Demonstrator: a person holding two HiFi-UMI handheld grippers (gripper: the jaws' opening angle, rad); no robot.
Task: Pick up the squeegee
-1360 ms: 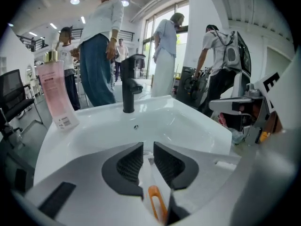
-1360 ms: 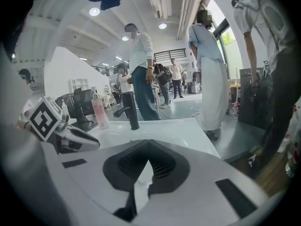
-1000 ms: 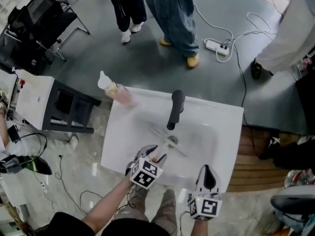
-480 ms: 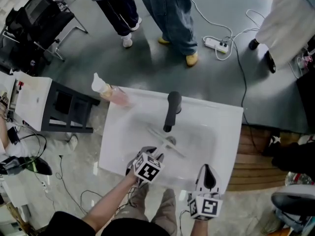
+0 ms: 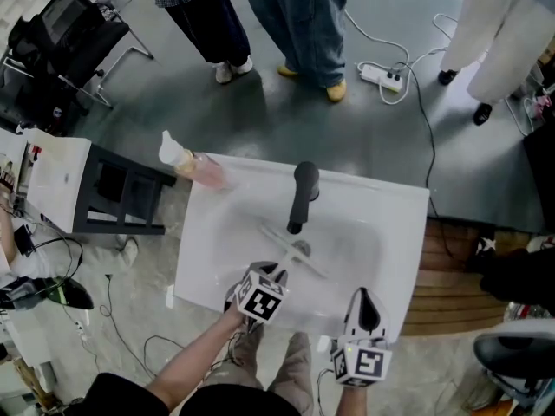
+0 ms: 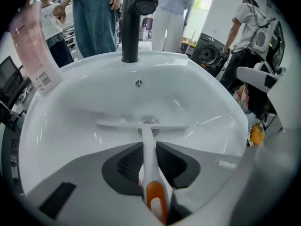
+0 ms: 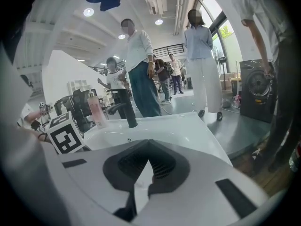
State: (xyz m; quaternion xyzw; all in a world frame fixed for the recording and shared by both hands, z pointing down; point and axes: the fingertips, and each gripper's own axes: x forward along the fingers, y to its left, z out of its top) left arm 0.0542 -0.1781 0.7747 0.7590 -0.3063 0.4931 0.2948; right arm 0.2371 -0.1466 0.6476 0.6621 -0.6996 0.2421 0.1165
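The left tool [image 6: 149,146] has just been closing its jaws, which grip the white, orange-tipped handle of the squeegee [image 5: 297,251]; its blade lies just ahead of that tool, across the drain [image 6: 148,121] of the sink [image 6: 202,93], with the black faucet [image 6: 130,22] beyond. The right tool [image 7: 149,147], beside it at the sink's near edge, has its jaws together on nothing.

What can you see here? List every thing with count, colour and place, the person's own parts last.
sink: one, white, centre of view
tap: one, black, sink's far rim
squeegee: one, white with orange grip, in the sink
bottle: one, pink, sink's far left corner
power strip: one, white, floor beyond sink
bystanders: three, mixed clothing, beyond sink
left gripper: one, grey, jaws just closing, pressing the squeegee handle
right gripper: one, grey, jaws together, empty, sink's near edge
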